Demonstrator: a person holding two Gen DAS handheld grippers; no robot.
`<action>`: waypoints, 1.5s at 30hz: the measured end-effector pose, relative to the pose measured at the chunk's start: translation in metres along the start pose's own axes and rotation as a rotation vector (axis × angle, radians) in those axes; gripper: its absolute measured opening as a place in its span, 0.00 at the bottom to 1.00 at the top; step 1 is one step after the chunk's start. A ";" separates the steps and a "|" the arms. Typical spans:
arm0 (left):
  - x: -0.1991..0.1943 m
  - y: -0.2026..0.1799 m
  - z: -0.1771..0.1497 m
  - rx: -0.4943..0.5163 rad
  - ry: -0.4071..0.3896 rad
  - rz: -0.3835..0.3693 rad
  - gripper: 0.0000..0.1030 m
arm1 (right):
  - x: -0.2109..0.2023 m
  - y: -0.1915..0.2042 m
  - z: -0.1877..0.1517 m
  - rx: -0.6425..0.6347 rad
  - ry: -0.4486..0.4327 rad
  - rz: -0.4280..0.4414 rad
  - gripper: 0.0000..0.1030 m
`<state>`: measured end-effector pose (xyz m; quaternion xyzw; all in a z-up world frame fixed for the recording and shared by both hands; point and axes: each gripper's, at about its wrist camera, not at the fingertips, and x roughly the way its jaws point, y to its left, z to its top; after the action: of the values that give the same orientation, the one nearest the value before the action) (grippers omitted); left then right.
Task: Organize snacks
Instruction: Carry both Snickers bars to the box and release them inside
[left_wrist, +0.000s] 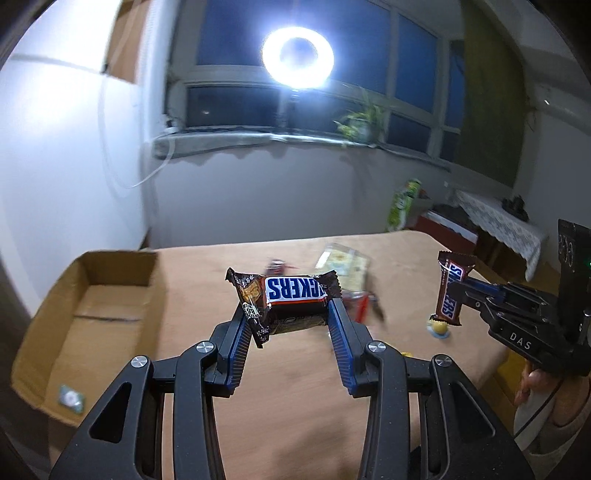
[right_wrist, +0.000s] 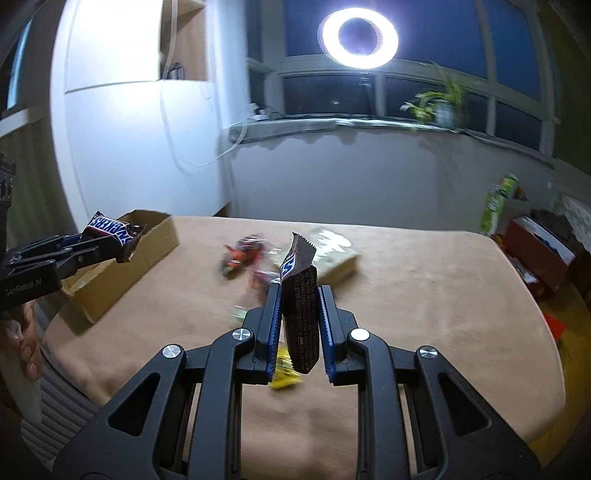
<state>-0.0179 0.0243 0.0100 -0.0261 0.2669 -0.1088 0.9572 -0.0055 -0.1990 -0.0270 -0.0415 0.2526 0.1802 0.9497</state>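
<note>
Both sets of jaws are clamped on chocolate bars held in the air above the tan surface (right_wrist: 424, 295). On the left gripper (left_wrist: 291, 317) they press the two ends of a brown Snickers bar (left_wrist: 286, 299) lying crosswise between the blue pads, its label facing the camera upside down. On the right gripper (right_wrist: 299, 314) they pinch a second Snickers bar (right_wrist: 301, 314) by its flat faces; that bar stands on end with its crimped top pointing up and its printed back toward the camera. From the left wrist view the right gripper sits at the right edge with its bar upright, and a hand (left_wrist: 535, 380) grips the handle below. An open cardboard box (left_wrist: 92, 295) rests on the left part of the surface, with a small green packet (left_wrist: 71, 399) inside near its front corner. Farther back on the surface lie a blurred heap of red and dark wrappers (right_wrist: 245, 254) and a pale flat packet (right_wrist: 332, 254); yellow wrappers (right_wrist: 284, 369) lie just under the right gripper. A ring light (right_wrist: 360, 37) glows before the dark window, and a potted plant (right_wrist: 441, 103) stands on the sill.
</note>
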 end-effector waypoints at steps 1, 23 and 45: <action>-0.004 0.010 -0.002 -0.014 -0.005 0.012 0.38 | 0.005 0.011 0.003 -0.015 0.003 0.012 0.19; -0.057 0.170 -0.038 -0.205 -0.011 0.272 0.38 | 0.091 0.235 0.044 -0.301 0.043 0.343 0.19; -0.034 0.199 -0.055 -0.264 0.059 0.262 0.68 | 0.154 0.268 0.046 -0.302 0.131 0.391 0.62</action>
<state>-0.0354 0.2267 -0.0412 -0.1133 0.3077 0.0521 0.9433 0.0429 0.1075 -0.0593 -0.1448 0.2871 0.3932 0.8614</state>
